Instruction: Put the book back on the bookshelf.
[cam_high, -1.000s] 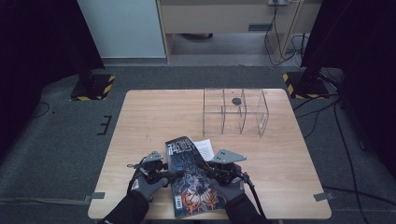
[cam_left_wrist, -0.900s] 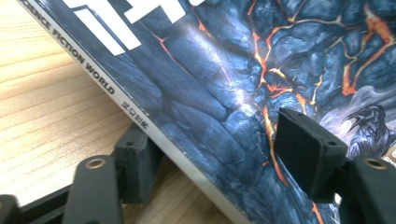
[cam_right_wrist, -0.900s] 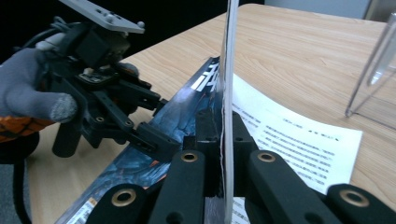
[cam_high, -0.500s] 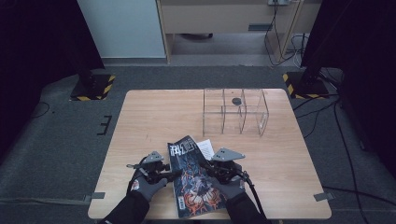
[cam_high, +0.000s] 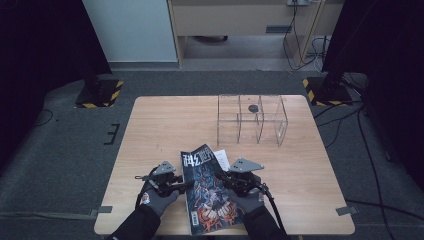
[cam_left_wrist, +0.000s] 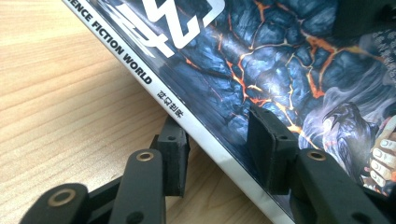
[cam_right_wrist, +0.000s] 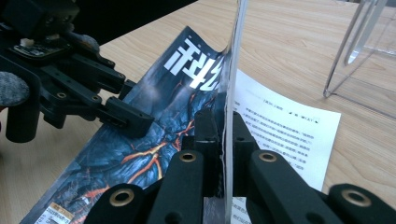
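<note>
Here the magazine (cam_high: 210, 192) lies near the table's (cam_high: 165, 125) near edge, between the two grippers, its far corner curling up. The right gripper (cam_right_wrist: 223, 140) pinches the magazine's open edge: in the right gripper view its jaws are pressed together on the thin, upright edge of the cover, which stands straight up between the pads. Just past that gripper's tips, on its right, a printed sheet (cam_right_wrist: 285, 135) lies flat on the wood, partly under the magazine. Farther out in the same direction stands the clear box (cam_right_wrist: 369, 60), well apart from the jaws, with bare table between.

The left gripper (cam_left_wrist: 219, 154) straddles the spine side. Its jaws have just been closing, and the white spine runs diagonally between them; one pad (cam_left_wrist: 173, 154) sits on the wood below the edge, the other pad (cam_left_wrist: 271, 149) rests on the cover. A visible gap remains beside the lower pad, so the jaws are still spread, not clamped.

The high view gives what the close views lack: wide bare wood lies to the left of the left gripper (cam_high: 167, 182), and a broad strip to the right of the right gripper (cam_high: 240, 177). Ahead of both, the box (cam_high: 250, 120) sits at the table's far right, with a small dark thing (cam_high: 253, 107) in its middle compartment. The left gripper view alone shows the spine lettering; the right gripper view alone shows the lifted cover edge.
</note>
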